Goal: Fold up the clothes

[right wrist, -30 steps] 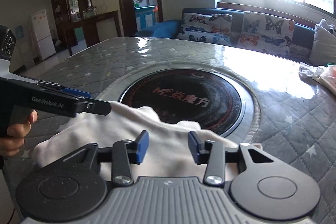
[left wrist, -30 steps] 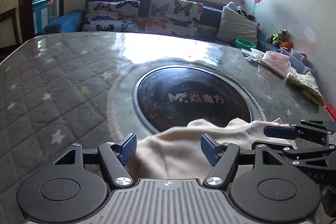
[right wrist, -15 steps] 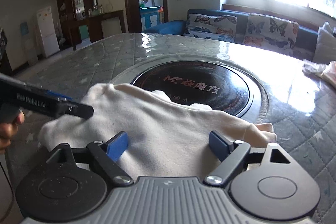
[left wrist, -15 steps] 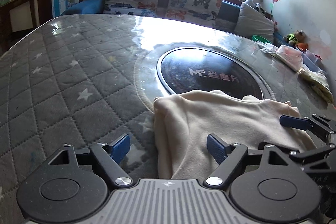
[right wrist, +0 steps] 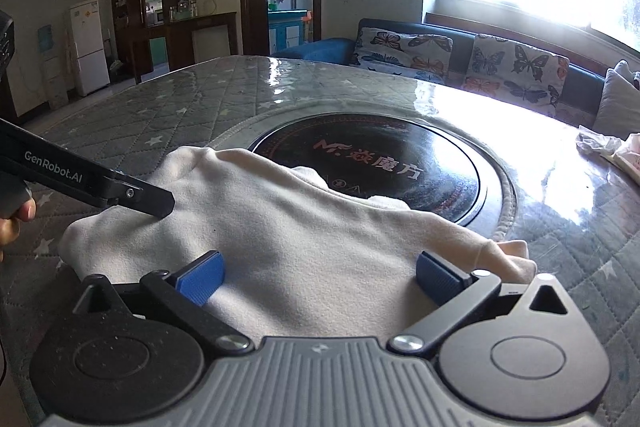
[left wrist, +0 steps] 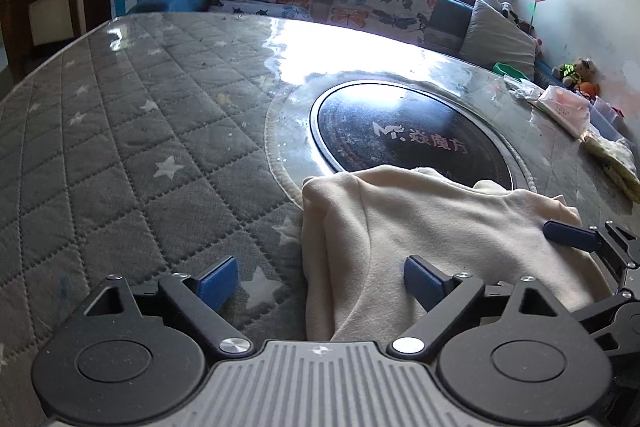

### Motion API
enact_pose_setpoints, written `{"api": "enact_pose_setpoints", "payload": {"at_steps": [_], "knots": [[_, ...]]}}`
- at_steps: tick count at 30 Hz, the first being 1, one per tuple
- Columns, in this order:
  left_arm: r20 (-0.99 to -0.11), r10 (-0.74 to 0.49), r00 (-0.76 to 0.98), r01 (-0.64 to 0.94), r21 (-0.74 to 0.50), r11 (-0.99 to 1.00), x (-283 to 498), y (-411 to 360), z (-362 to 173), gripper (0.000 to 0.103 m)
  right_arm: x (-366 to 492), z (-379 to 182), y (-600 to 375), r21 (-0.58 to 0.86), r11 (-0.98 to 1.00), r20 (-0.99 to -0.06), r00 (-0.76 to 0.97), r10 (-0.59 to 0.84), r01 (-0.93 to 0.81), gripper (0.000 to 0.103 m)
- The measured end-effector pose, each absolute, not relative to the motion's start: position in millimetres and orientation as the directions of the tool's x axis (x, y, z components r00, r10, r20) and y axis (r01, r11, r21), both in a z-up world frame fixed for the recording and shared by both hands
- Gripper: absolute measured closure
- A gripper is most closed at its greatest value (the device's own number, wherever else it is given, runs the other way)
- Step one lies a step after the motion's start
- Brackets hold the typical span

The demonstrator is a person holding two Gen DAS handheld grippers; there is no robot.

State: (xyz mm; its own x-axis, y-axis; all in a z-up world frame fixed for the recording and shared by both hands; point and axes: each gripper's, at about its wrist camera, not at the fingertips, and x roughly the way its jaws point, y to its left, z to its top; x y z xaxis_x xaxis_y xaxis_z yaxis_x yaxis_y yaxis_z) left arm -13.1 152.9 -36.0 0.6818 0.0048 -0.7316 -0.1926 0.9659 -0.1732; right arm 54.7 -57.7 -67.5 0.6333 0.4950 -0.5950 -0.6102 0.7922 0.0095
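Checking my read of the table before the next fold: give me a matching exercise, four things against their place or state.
Things:
1. garment
2. black disc
3. left gripper
4. pink packet

Places or states:
a. set into the middle of the table, partly covered by cloth
b. jaws opening, straddling the cloth's left edge
c. at the table's far right edge in the left wrist view
d. cream, lying in a folded heap at the near edge

Pairs: 1-d, 2-a, 3-b, 4-c
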Motion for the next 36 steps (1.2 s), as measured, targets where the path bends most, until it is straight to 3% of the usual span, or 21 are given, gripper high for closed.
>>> {"api": "enact_pose_setpoints", "payload": {"at_steps": [6,23,36], "knots": [[-0.738,0.013,0.675,-0.195,-0.162,0.967,-13.2,151.1,-37.8,0.000,56.2,-68.2,-57.3,0.014,0.791,-0.598,0.629,0.497,-0.611,0.000],[-0.757,0.008,0.654,-0.198,-0.161,0.967,-13.3,157.9,-31.8,0.000,46.6,-57.0,-46.1,-0.080,0.777,-0.609,0.648,0.458,-0.624,0.001],[-0.754,0.077,0.652,-0.244,-0.113,0.963,-19.0,176.5,-21.0,0.000,-16.8,-32.3,-4.4,-0.185,0.585,-0.607,0.560,0.564,-0.790,0.014]]}}
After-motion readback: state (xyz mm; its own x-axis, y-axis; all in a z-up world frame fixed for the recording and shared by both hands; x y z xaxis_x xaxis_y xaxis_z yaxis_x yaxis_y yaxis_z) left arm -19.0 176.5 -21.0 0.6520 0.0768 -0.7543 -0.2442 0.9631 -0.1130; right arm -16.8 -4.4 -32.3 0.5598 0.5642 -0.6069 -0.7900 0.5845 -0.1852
